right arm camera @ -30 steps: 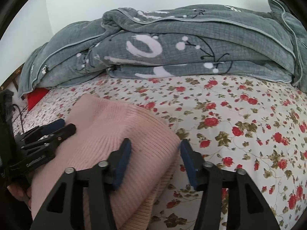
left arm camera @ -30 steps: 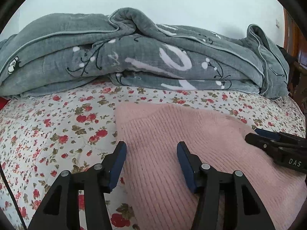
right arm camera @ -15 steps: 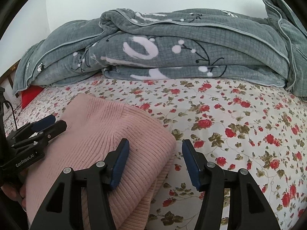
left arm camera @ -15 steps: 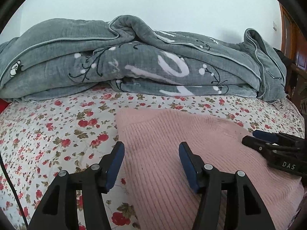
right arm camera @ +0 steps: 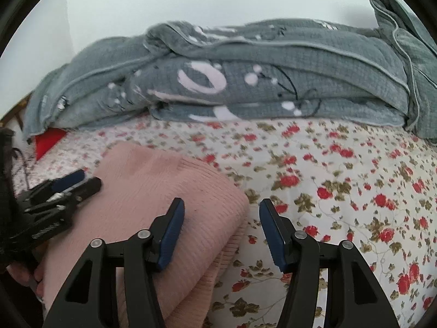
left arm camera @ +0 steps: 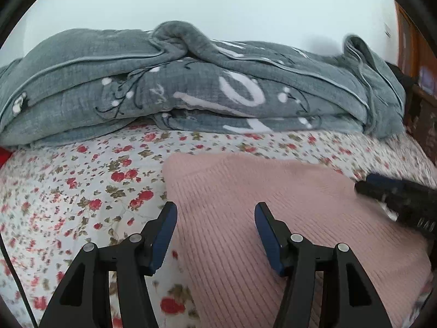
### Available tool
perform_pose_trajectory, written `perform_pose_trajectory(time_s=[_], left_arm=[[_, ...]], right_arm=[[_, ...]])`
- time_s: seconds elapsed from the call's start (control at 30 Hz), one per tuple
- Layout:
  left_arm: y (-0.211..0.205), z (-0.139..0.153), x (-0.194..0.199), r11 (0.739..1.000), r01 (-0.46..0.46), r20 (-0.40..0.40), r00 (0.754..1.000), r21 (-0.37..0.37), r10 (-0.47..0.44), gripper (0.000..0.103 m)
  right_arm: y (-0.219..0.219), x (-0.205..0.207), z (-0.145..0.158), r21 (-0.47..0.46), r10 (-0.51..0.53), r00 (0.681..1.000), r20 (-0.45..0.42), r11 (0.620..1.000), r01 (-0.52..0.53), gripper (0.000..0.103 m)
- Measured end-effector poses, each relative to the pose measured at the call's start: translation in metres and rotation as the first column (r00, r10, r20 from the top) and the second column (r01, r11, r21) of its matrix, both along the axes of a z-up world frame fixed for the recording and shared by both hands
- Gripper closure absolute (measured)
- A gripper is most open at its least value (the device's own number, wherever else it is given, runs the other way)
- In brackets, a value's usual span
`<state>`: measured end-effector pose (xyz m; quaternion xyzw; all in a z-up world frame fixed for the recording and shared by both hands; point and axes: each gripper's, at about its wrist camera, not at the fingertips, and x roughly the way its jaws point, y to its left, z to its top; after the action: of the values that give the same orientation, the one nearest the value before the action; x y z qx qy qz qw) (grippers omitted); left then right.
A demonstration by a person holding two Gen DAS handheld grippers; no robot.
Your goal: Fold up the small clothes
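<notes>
Across the floral bedsheet [left arm camera: 82, 191], a heaped grey blanket [left arm camera: 191, 87] fills twelve o'clock. The folded pink knit garment [left arm camera: 245, 205] lies at centre. The left gripper [left arm camera: 215, 235] hovers over its left edge, jaws apart; the right gripper [right arm camera: 221, 232], jaws apart, straddles its right edge, perhaps touching.

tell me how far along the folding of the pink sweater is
Done: the pink sweater lies doubled on the floral sheet, stacked layers showing at its right edge. In hand: nothing; the left gripper and right gripper are both open over it. Left: perhaps tidying; no other small clothes show, only the grey blanket.
</notes>
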<state>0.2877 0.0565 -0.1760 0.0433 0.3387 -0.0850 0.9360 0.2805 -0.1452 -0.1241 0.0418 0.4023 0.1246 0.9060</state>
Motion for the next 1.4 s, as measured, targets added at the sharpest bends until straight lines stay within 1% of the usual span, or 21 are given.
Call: perform_pose_trajectory(time_s=[0.07, 0.13, 0.17, 0.2, 0.23, 0.3, 0.33, 0.37, 0.43, 0.5, 0.57, 0.67, 0.8, 0.87, 0.97, 1.07, 1.13, 1.17, 1.2, 1.3, 1.4], left_arm=[[-0.002, 0.008, -0.027, 0.999, 0.035, 0.014, 0.999, 0.032, -0.036, 0.046], [-0.002, 0.008, -0.053, 0.998, 0.062, 0.014, 0.998, 0.011, -0.062, 0.045], [-0.002, 0.005, -0.063, 0.998, 0.056, 0.006, 0.998, 0.013, -0.056, 0.045], [-0.001, 0.002, -0.071, 0.999, 0.035, 0.003, 0.999, 0.017, -0.036, 0.044], [0.001, 0.001, -0.077, 1.000, 0.017, -0.001, 1.000, 0.005, -0.017, 0.044], [0.010, 0.004, -0.085, 0.998, -0.014, -0.045, 0.999, -0.067, 0.011, 0.045], [0.016, 0.010, -0.092, 0.992, -0.031, -0.078, 0.997, -0.120, 0.022, 0.045], [0.020, 0.016, -0.100, 0.989, -0.047, -0.085, 0.996, -0.138, 0.035, 0.045], [0.020, 0.026, -0.117, 0.990, -0.095, -0.080, 0.993, -0.101, 0.087, 0.045], [0.018, 0.033, -0.129, 0.989, -0.131, -0.087, 0.988, -0.063, 0.125, 0.046], [0.015, 0.048, -0.145, 0.988, -0.139, -0.087, 0.987, -0.072, 0.133, 0.046], [0.013, 0.076, -0.171, 0.982, -0.150, -0.070, 0.987, -0.118, 0.142, 0.046], [0.001, 0.107, -0.207, 0.982, -0.167, -0.040, 0.986, -0.083, 0.165, 0.045], [-0.003, 0.115, -0.221, 0.985, -0.162, -0.025, 0.987, -0.066, 0.161, 0.045], [-0.007, 0.124, -0.246, 0.981, -0.188, 0.011, 0.982, -0.054, 0.189, 0.040], [-0.008, 0.127, -0.260, 0.979, -0.195, -0.008, 0.981, -0.063, 0.195, 0.038], [-0.012, 0.129, -0.267, 0.980, -0.195, -0.007, 0.981, -0.045, 0.195, 0.035], [-0.014, 0.130, -0.271, 0.981, -0.193, 0.002, 0.981, -0.032, 0.193, 0.032], [-0.016, 0.132, -0.274, 0.981, -0.193, 0.014, 0.981, -0.020, 0.193, 0.029], [-0.018, 0.135, -0.277, 0.976, -0.215, 0.019, 0.976, -0.014, 0.216, 0.029], [-0.021, 0.135, -0.279, 0.978, -0.207, 0.019, 0.978, -0.017, 0.207, 0.029]], right_arm=[[0.003, -0.017, 0.017, 0.035, 0.068, 0.997, 0.048, 0.997, -0.070, 0.046], [0.012, -0.034, 0.024, 0.050, 0.137, 0.989, 0.049, 0.989, -0.139, 0.046], [0.018, -0.044, 0.023, 0.032, 0.167, 0.985, 0.043, 0.985, -0.168, 0.046], [0.027, -0.055, 0.018, -0.033, 0.182, 0.983, 0.030, 0.983, -0.181, 0.046], [0.033, -0.061, 0.010, -0.088, 0.178, 0.984, 0.010, 0.980, -0.176, 0.046], [0.033, -0.069, 0.000, -0.132, 0.153, 0.987, -0.039, 0.979, -0.157, 0.047], [0.028, -0.074, 0.004, -0.113, 0.140, 0.989, -0.040, 0.983, -0.144, 0.047], [0.020, -0.080, 0.011, -0.087, 0.129, 0.991, -0.032, 0.988, -0.131, 0.047], [0.002, -0.098, 0.031, -0.067, 0.079, 0.997, -0.012, 0.995, -0.080, 0.047], [-0.010, -0.115, 0.050, -0.081, 0.033, 0.999, -0.015, 0.996, -0.034, 0.047], [-0.018, -0.134, 0.072, -0.109, -0.025, 0.999, -0.024, 0.994, 0.022, 0.047], [-0.026, -0.164, 0.104, -0.092, -0.058, 0.998, 0.018, 0.994, 0.060, 0.047], [-0.025, -0.202, 0.147, -0.118, -0.079, 0.996, 0.051, 0.989, 0.085, 0.040], [-0.022, -0.219, 0.161, -0.134, -0.079, 0.996, 0.042, 0.987, 0.084, 0.040], [-0.020, -0.239, 0.175, -0.144, -0.082, 0.996, 0.042, 0.986, 0.087, 0.036], [-0.020, -0.255, 0.183, -0.156, -0.095, 0.994, 0.051, 0.982, 0.102, 0.035], [-0.023, -0.263, 0.184, -0.141, -0.086, 0.995, 0.044, 0.986, 0.091, 0.030], [-0.025, -0.266, 0.185, -0.140, -0.085, 0.995, 0.043, 0.986, 0.090, 0.018], [-0.026, -0.268, 0.185, -0.146, -0.089, 0.994, 0.055, 0.985, 0.097, 0.012], [-0.026, -0.275, 0.187, -0.199, -0.111, 0.990, 0.092, 0.972, 0.127, 0.006], [-0.029, -0.275, 0.187, -0.205, -0.119, 0.989, 0.086, 0.969, 0.134, 0.004]])
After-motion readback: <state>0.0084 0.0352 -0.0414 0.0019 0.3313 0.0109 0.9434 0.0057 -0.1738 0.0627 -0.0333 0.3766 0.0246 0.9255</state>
